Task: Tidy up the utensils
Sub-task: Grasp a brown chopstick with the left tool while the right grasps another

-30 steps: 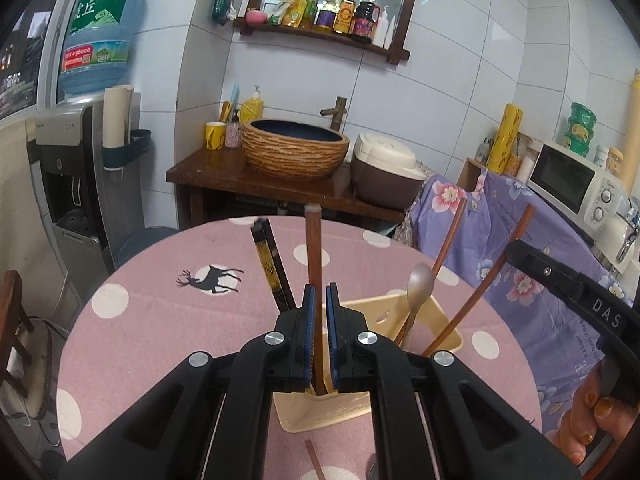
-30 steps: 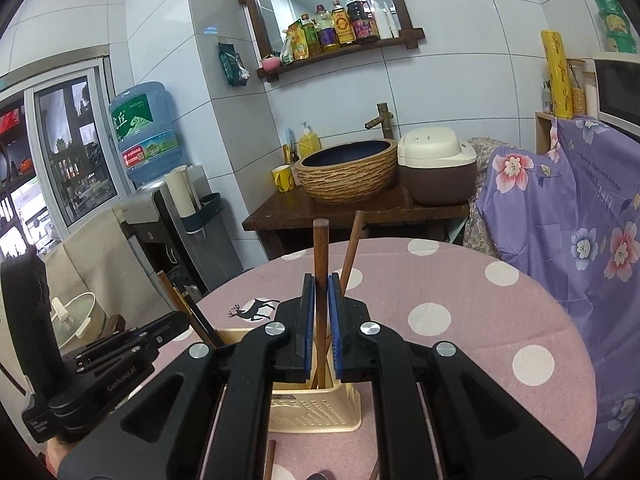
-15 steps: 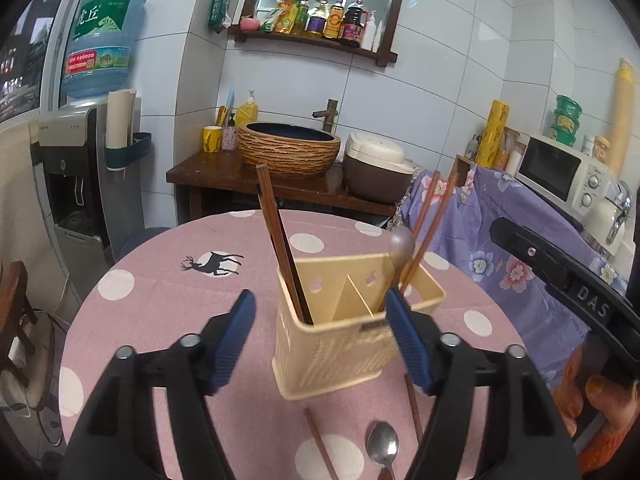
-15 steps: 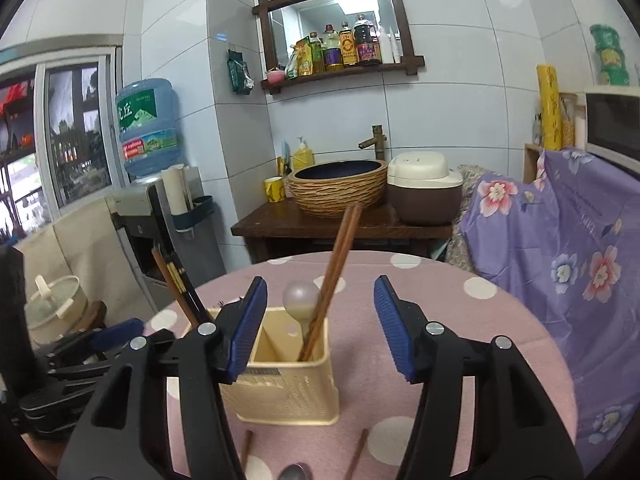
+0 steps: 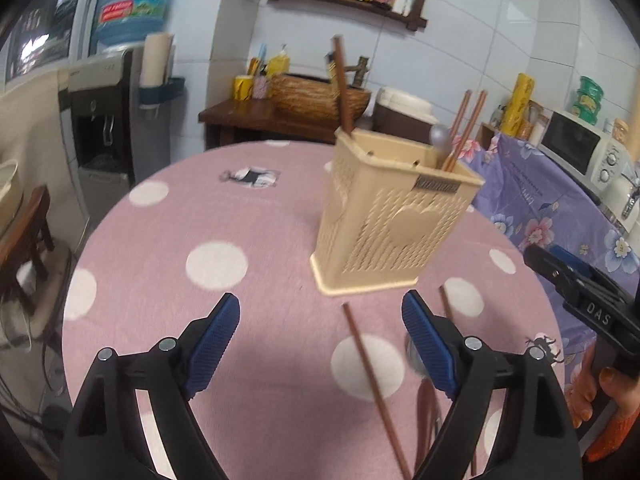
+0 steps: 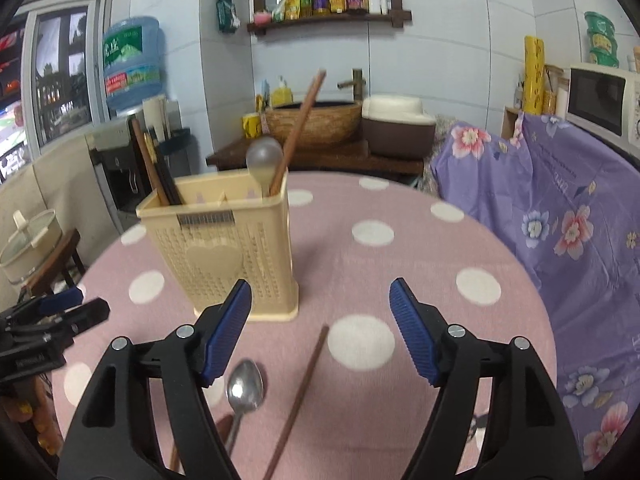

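Observation:
A cream utensil holder point(image 5: 394, 220) point(image 6: 224, 248) stands on the pink dotted table point(image 5: 224, 256). It holds dark chopsticks point(image 6: 154, 168) on one side and brown chopsticks point(image 6: 298, 128) with a spoon point(image 6: 262, 158) on the other. A brown chopstick point(image 5: 374, 384) point(image 6: 300, 392) and a metal spoon point(image 6: 244, 390) lie on the table in front of the holder. My left gripper point(image 5: 320, 344) is open and empty, low over the table, short of the holder. My right gripper point(image 6: 320, 328) is open and empty, above the loose chopstick.
A purple floral cloth point(image 6: 568, 216) covers something at the table's right. A wooden side table point(image 6: 320, 152) with a woven basin stands behind. A water dispenser point(image 5: 104, 120) and a wooden chair point(image 5: 28, 240) stand at the left. A microwave point(image 5: 580, 152) sits at the far right.
Both grippers released their chopsticks into the holder, opened wide, and pulled back and down from it. The holder now stands farther away and the loose utensils show in front.

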Demonstrator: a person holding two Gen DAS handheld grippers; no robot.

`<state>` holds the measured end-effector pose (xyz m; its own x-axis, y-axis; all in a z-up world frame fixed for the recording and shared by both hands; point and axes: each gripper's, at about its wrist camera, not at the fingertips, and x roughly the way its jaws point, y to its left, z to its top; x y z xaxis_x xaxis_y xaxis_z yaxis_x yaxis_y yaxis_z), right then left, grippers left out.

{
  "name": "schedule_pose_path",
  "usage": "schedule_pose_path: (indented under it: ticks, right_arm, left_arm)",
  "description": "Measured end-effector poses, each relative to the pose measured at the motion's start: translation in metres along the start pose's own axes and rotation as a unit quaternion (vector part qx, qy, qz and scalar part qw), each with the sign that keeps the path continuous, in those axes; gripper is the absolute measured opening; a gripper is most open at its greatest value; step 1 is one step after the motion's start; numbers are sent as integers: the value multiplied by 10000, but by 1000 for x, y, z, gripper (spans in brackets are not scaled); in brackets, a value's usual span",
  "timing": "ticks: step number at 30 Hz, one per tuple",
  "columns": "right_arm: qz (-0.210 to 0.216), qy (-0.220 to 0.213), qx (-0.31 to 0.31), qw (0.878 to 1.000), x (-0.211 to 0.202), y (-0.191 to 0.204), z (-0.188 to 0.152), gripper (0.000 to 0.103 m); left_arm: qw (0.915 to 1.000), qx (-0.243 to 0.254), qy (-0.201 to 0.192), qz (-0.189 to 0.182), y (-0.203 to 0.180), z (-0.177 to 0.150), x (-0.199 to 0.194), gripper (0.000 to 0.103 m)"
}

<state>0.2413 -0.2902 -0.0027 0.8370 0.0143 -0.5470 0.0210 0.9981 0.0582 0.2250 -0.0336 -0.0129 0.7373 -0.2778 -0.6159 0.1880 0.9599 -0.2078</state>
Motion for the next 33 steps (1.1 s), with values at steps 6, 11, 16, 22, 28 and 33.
schedule_pose_path:
  ticks: [6,11,16,22,28,33]
  right_arm:
    - [-147,465,44,9988,12,-5,-43,74]
    - [-249,744,223,9967,18,-12,-64,74]
    - [-285,828,228,9959,18,-15,-72,74]
    - [-265,882,202,9955,17,-15,-76,74]
    - [-248,953,219,9949,21,-15,-79,74]
    - [-243,956,159,9950,22,-11,-76,74]
  left_arm:
    - [9988,-196,449,-30,9,-30,14,72]
    - [9974,-37,700,-193,-7,-41,23,60]
    - [9950,196,943,-259,-24,-45,40,50]
    - [9918,348,1218,-178,-32,-44,64,42]
    - [9899,497,1325,-31,-40,-34,83,29]
    - [9888,605,1359,150,-46,-25,97,15]
